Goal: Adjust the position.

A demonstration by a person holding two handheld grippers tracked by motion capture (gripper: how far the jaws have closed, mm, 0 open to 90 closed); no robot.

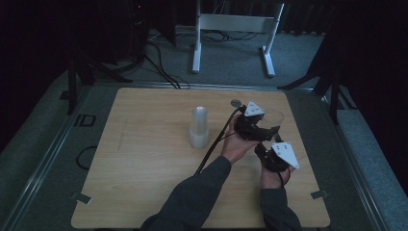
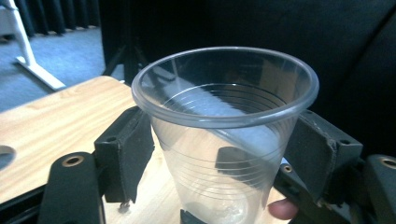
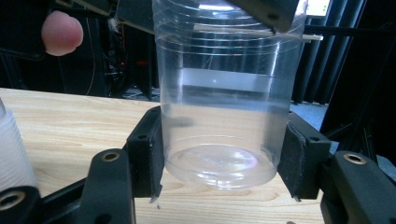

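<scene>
Gripper work converges on one clear plastic cup [image 1: 272, 117] near the far right corner of the wooden surface [image 1: 144, 159]. Seen from the high view, the left gripper [image 1: 250, 126] reaches across from the person's left hand [image 1: 236, 144] and meets the cup from its left side, while the right gripper [image 1: 273, 155] comes at it from the near side, directly in front of the person.

From the left gripper view the cup [image 2: 224, 135] stands upright between the jaws, its open rim above them and its wall narrowing downward; the pads [image 2: 125, 154] sit at either flank, touching or very nearly so, and whether they press cannot be told. From the right gripper view the jaws bracket the cup's base [image 3: 219, 165], which hangs just above the wood, with the pads [image 3: 148, 156] right against the lower wall.

The cup's long axis runs vertical, so the two grippers hold separate bands of it: the left higher up, the right at the bottom. Any pull apart would likely run along that axis.

A stack of cups [image 1: 198, 127] stands well apart toward the middle of the surface, and a small round disc [image 1: 236, 102] lies near the far edge.
</scene>
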